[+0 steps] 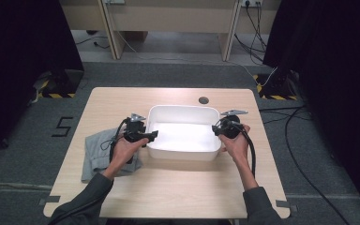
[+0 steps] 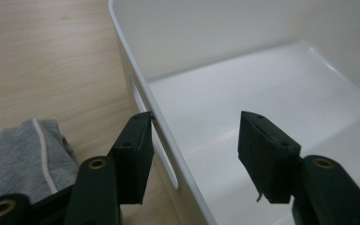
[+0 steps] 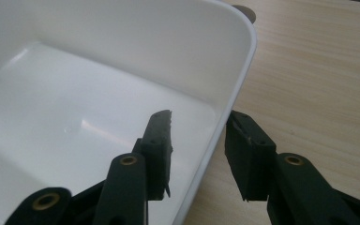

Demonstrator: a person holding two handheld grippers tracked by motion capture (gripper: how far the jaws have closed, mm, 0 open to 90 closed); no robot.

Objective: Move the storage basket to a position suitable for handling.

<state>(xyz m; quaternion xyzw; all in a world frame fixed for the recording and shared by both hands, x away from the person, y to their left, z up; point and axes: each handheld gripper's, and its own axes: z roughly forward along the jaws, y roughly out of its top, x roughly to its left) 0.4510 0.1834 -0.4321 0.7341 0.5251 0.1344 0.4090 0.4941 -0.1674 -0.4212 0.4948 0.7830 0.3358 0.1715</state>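
So the white plastic tub (image 1: 183,136) sits pretty much in the middle of the light wood table (image 1: 168,187), a bit toward the far side, with nothing inside it. Each gripper is straddling one of its short end walls. The left gripper (image 2: 194,154) has its jaws wide apart, one jaw outside the wall right by the slot handle (image 2: 154,140) and looking like it touches the rim there, the other hanging over the inside of the tub with a good gap to the wall, so it isn't clamped on anything. The right gripper (image 3: 199,154) is doing the mirror thing on the opposite end: one jaw inside, one outside up close to the wall, with the rim between them. It's narrower than the left one, but there's daylight on the inner side, so not pinched shut either. In the high view the person's hands hold both grippers at the tub's two ends. Just left of the tub, partly under the left forearm, lies a crumpled grey cloth (image 1: 98,150) with a pale seam line. Beyond the tub there's a small dark round disc (image 1: 203,100) set in the tabletop.
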